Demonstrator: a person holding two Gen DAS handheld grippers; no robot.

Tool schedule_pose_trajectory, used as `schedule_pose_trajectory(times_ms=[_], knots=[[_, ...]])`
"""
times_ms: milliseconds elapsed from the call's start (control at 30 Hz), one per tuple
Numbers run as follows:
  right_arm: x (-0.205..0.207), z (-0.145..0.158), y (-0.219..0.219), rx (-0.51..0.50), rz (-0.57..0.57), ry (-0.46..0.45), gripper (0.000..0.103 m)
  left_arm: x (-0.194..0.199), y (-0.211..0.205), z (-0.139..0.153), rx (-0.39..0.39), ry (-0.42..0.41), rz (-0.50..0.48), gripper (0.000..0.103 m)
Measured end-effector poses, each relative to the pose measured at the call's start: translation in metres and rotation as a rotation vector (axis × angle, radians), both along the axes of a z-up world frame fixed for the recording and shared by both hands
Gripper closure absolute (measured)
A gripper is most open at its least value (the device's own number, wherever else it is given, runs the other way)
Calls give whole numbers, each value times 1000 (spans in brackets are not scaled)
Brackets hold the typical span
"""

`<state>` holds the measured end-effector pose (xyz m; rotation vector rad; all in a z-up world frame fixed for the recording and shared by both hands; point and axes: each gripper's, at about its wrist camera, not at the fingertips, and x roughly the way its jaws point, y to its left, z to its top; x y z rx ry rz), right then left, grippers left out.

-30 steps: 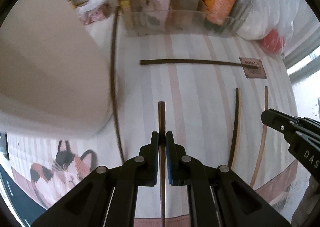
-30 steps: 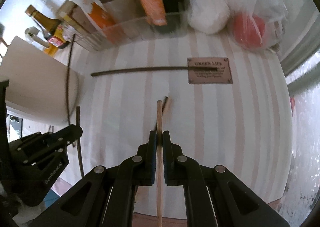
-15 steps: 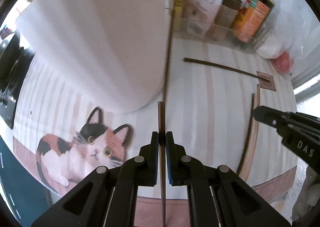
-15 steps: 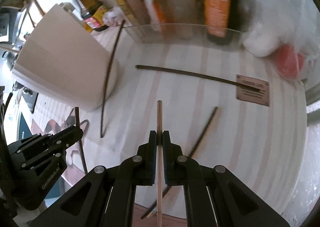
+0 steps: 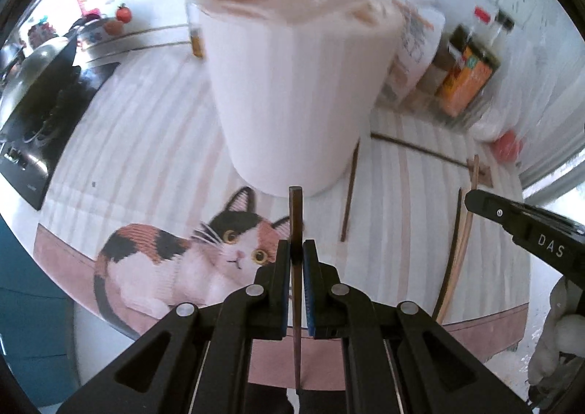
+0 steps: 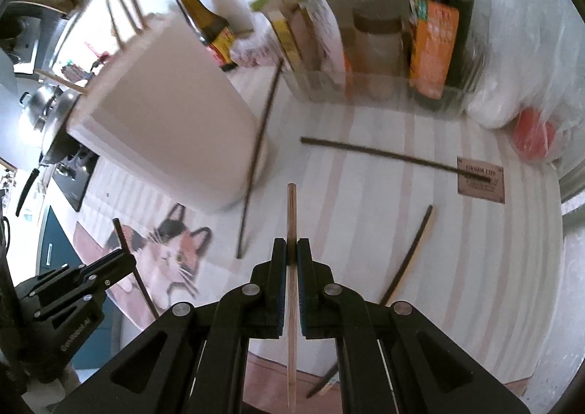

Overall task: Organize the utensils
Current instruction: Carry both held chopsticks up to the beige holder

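Beside the holder (image 5: 292, 85), left gripper (image 5: 297, 255) clamped on dark chopstick (image 5: 295, 216); right gripper (image 6: 289, 253) clamping pale chopstick (image 6: 291, 216); bottle (image 6: 204, 23) only in right view.

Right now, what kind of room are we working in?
Most likely a home kitchen: a stovetop with a steel pot sits beside the counter, sauce bottles stand in a clear bin, and a white holder holds chopsticks.

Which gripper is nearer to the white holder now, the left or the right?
Left. The left gripper points straight at the white holder, just before its base. The right gripper is farther to its side.
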<state>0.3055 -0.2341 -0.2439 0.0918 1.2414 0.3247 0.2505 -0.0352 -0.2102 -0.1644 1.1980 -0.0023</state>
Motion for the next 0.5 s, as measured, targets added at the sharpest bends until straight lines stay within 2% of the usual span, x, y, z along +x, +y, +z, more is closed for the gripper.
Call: schedule_pose_trajectory(times_ms=[267,500], knots=[[-14,53,21,57,3,-117,97,-9,34,52,-32,-120,31,99],[-6,105,32,107,3,-234,97,-6,52,92,-31,-225,60,99]])
